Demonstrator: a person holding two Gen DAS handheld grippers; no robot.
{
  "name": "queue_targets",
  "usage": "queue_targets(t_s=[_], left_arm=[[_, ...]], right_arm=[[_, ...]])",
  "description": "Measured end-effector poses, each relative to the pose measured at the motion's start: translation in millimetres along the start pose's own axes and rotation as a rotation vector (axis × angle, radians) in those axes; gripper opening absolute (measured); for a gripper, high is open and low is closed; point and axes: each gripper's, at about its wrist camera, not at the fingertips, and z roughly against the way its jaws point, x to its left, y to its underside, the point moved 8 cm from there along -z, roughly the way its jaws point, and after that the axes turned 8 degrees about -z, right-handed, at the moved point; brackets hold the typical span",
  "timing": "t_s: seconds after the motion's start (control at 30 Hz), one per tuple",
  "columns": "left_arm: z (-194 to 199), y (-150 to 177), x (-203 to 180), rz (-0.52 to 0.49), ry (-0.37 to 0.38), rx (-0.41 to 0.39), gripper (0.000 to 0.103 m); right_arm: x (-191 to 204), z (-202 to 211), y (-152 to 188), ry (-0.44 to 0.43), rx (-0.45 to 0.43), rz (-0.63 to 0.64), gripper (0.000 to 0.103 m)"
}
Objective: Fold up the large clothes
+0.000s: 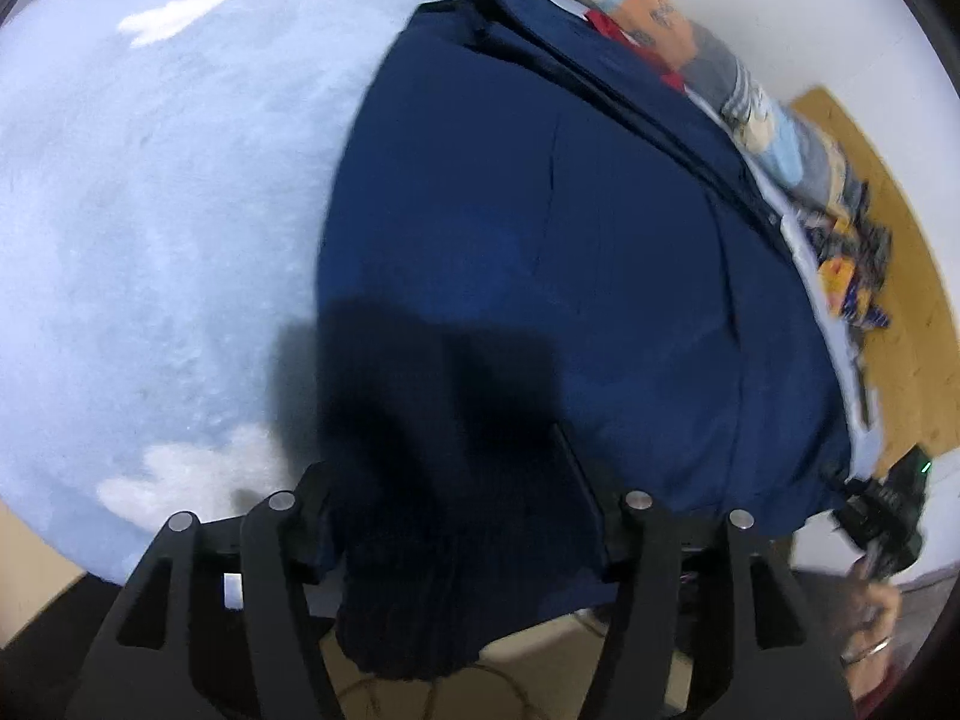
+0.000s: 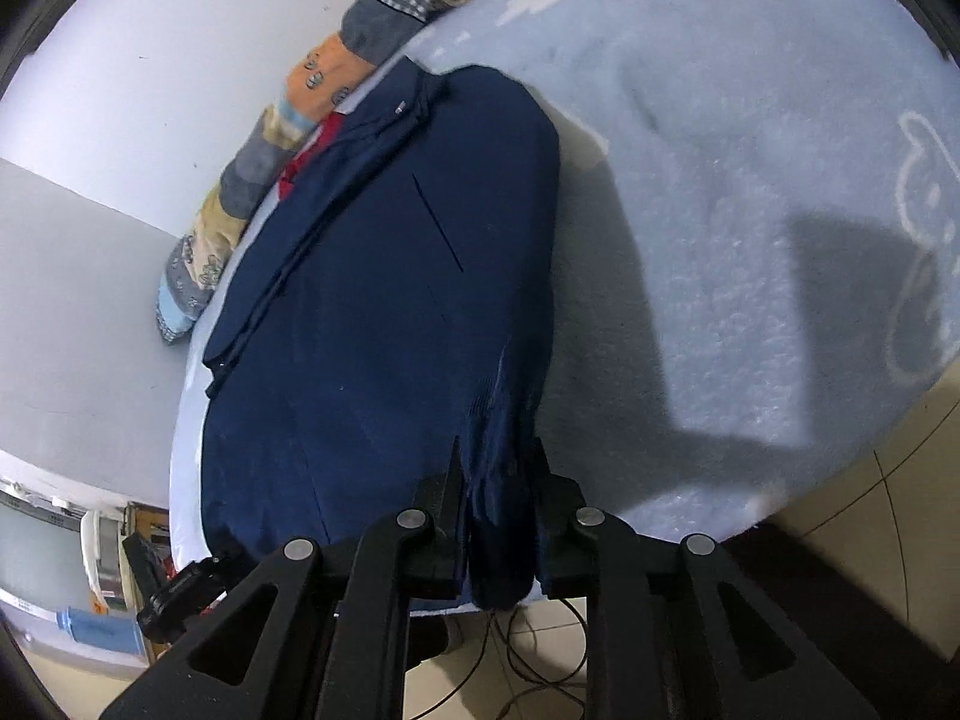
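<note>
We see a navy jacket (image 1: 600,252) spread flat on a bed with a pale blue fleece cover (image 1: 150,210); in the left wrist view it fills the centre and right of the frame, in the right wrist view (image 2: 372,330) the centre and left; its near hem hangs over the bed edge at the bottom of both frames.

Left gripper (image 1: 462,516): jaws stand roughly half apart; a dark bunch of jacket hem sits between them and droops below the bed edge; blur and shadow there, so we cannot tell whether the pads press on the cloth.

Right gripper (image 2: 498,516): jaws nearly together, clamped on a narrow vertical fold of the jacket hem; the fold emerges below the fingers.

A patterned quilt (image 2: 252,180) of orange, grey and pale blue patches lies along the jacket's far edge against the white wall (image 2: 120,90); a strip of red cloth (image 2: 312,144) shows between quilt and jacket, upper left in the right wrist view.

A hand (image 1: 876,612) shows at the lower right of the left wrist view; a thin cable (image 2: 540,648) lies on the tiled floor, bottom centre of the right wrist view.
</note>
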Motion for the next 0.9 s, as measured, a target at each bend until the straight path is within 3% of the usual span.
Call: queue_targets(t_s=[0.03, 0.1, 0.23, 0.4, 0.63, 0.8, 0.9], left_arm=[[-1, 0, -2, -0.028, -0.029, -0.004, 0.051], [2, -2, -6, -0.074, -0.071, -0.02, 0.021], [12, 0, -5, -0.067, -0.07, -0.054, 0.02], [31, 1, -11, -0.087, -0.05, -0.104, 0.019], [56, -2, -9, -0.076, -0.006, -0.156, 0.019], [69, -18, -3, -0.041, 0.034, -0.179, 0.019], [81, -33, 0, -0.028, 0.046, -0.209, 0.019]], right_arm=[[-1, -4, -1, -0.019, -0.001, -0.014, 0.021], [-5, -14, -1, -0.017, 0.023, -0.04, 0.021], [11, -6, 3, -0.018, 0.0, 0.05, 0.014], [11, 30, 12, -0.146, -0.022, -0.009, 0.013], [19, 67, 19, -0.23, -0.034, 0.008, 0.013], [37, 90, 2, -0.348, -0.049, -0.012, 0.013], [54, 101, -13, -0.371, -0.071, 0.017, 0.013]])
